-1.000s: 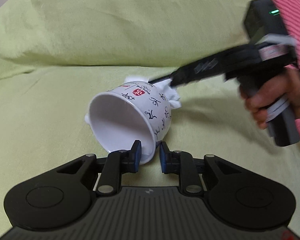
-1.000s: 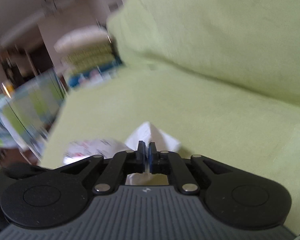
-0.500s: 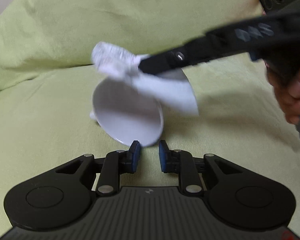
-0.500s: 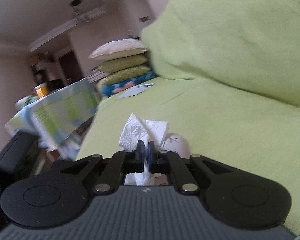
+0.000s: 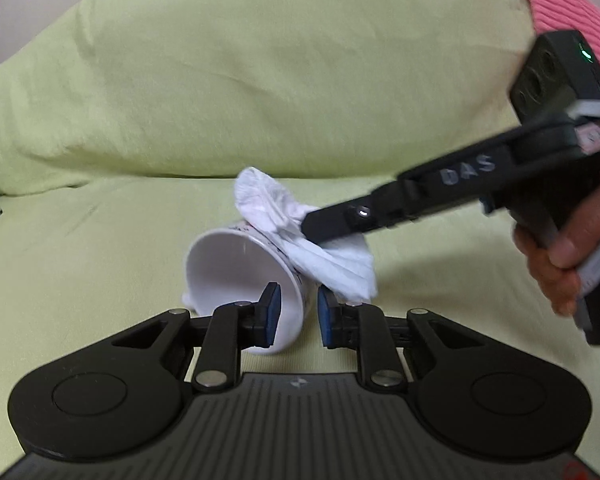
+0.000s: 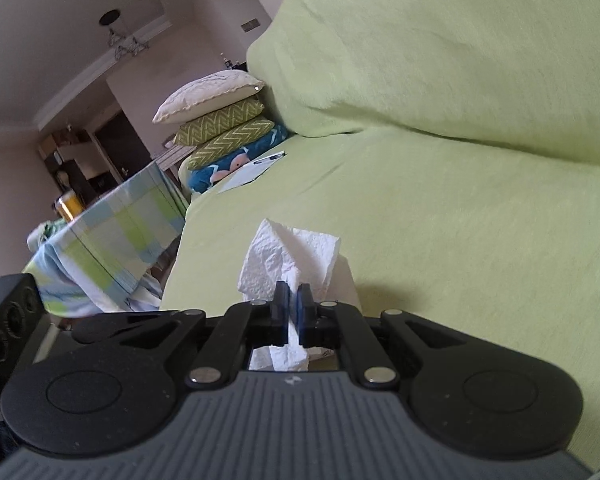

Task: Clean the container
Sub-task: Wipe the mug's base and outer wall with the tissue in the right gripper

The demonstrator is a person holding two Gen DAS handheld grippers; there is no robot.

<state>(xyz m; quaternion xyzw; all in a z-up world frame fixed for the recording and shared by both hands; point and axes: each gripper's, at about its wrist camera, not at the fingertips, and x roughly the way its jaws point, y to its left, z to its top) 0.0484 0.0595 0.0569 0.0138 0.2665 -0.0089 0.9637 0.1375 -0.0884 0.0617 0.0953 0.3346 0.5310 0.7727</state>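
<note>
A white cup [image 5: 228, 268] with black figures printed on it lies tilted on the green sofa seat, its mouth facing the left wrist camera. My left gripper [image 5: 298, 316] is shut on the near rim, one pad inside the cup and one outside. A crumpled white paper tissue [image 5: 332, 264] rests on the cup's upper outer wall, with my right gripper [image 5: 312, 224] shut on it, coming in from the right. In the right wrist view the tissue [image 6: 288, 252] sticks up between the shut fingers of the right gripper [image 6: 294, 308]; the cup is hidden below.
Green sofa seat [image 5: 80, 264] and back cushion [image 5: 260, 80] fill the scene. A hand [image 5: 560, 256] holds the right gripper; a pink sleeve [image 5: 572, 12] is behind. Stacked pillows [image 6: 224, 124], a sheet of paper [image 6: 252, 170] and a checked-cloth table [image 6: 116, 232] lie to the left.
The right gripper swept the tissue from the cup's outer side up across its mouth, then back down onto the upper outer wall. The cup tipped towards the camera and back.
</note>
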